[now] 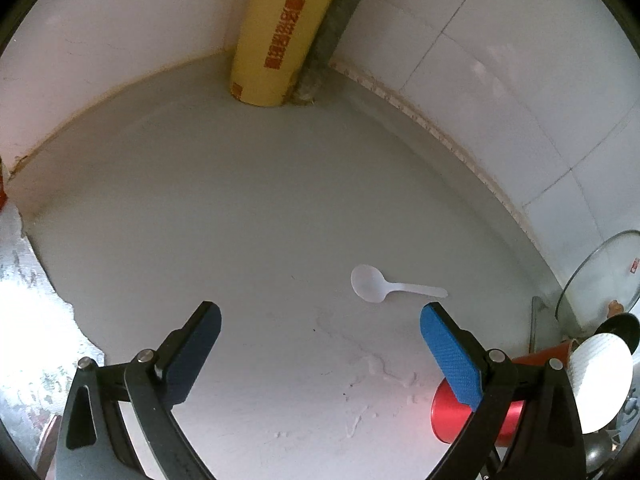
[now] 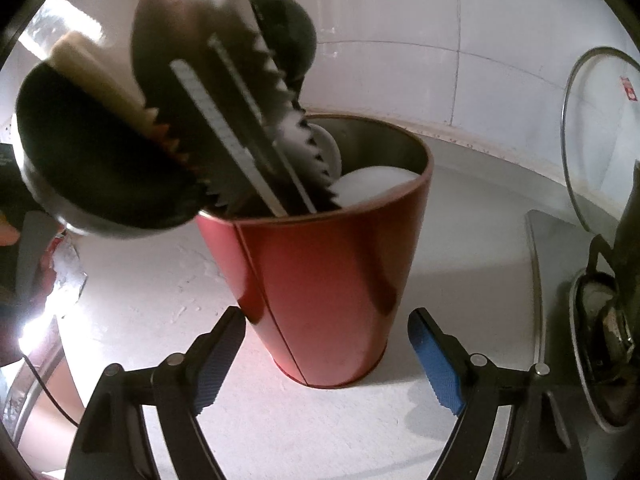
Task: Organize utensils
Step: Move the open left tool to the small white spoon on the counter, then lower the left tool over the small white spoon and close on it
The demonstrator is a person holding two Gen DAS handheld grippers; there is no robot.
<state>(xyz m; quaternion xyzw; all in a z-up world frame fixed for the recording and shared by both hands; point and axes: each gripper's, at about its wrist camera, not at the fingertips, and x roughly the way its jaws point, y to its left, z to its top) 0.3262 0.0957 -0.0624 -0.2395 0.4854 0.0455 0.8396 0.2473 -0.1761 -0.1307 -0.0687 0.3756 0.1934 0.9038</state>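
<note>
Both grippers, left (image 1: pixel 320 320) and right (image 2: pixel 326 330), gape empty. White spoon (image 1: pixel 376 285) lies beyond the left gripper; red cup (image 2: pixel 320 288) near the right. Roll's (image 1: pixel 276 28) orange print unreadable.

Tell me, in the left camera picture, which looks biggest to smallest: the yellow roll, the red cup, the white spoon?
1. Yellow roll
2. Red cup, though partly hidden behind the gripper finger and closer to the camera, so its place is unsure
3. White spoon

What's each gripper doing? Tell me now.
Left gripper: open, empty, above the white spoon.
Right gripper: open, straddling the red holder, no grip.
</note>
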